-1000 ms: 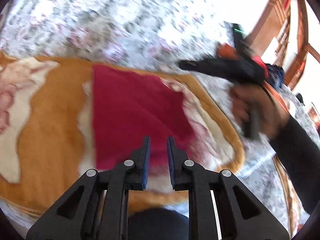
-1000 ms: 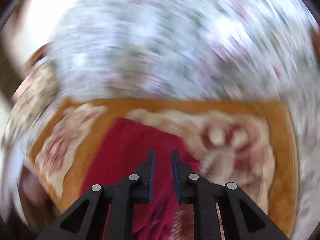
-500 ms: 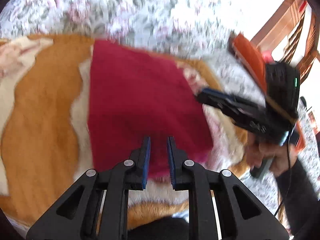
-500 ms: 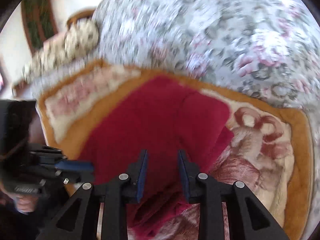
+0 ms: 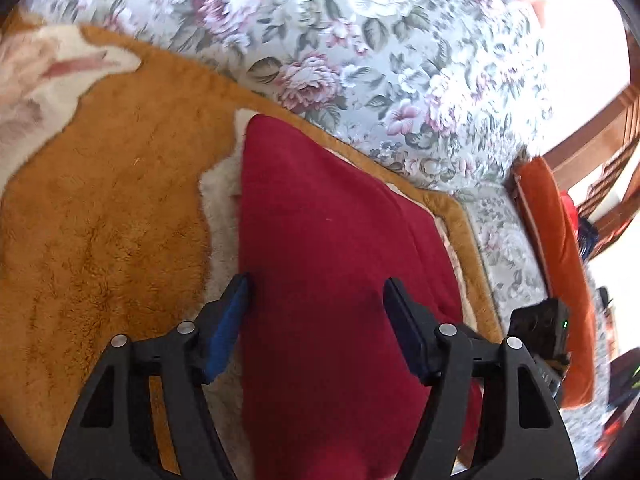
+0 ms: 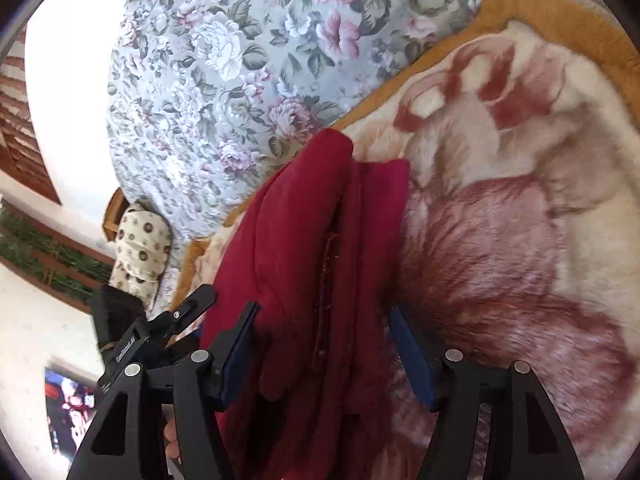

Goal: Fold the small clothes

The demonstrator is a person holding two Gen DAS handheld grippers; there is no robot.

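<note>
A home bedroom: floral bedspread [image 5: 400,60], plush blanket [image 5: 120,200], wooden chair [image 5: 600,140].

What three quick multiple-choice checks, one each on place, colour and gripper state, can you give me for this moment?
1. Where does the garment lie?
A. on the plush blanket
B. on a wooden chair
C. in a basket

2. What colour is the garment?
A. navy
B. dark red
C. white

3. How do the left gripper and the right gripper stand?
A. both clamped shut
B. one shut, one open
C. both open

Answers: 1 A, the orange and cream blanket shows around its edges. 2 B, it is dark red in both views. 3 C, each pair of jaws has just been opening and straddles the cloth without visibly pinching it.
</note>
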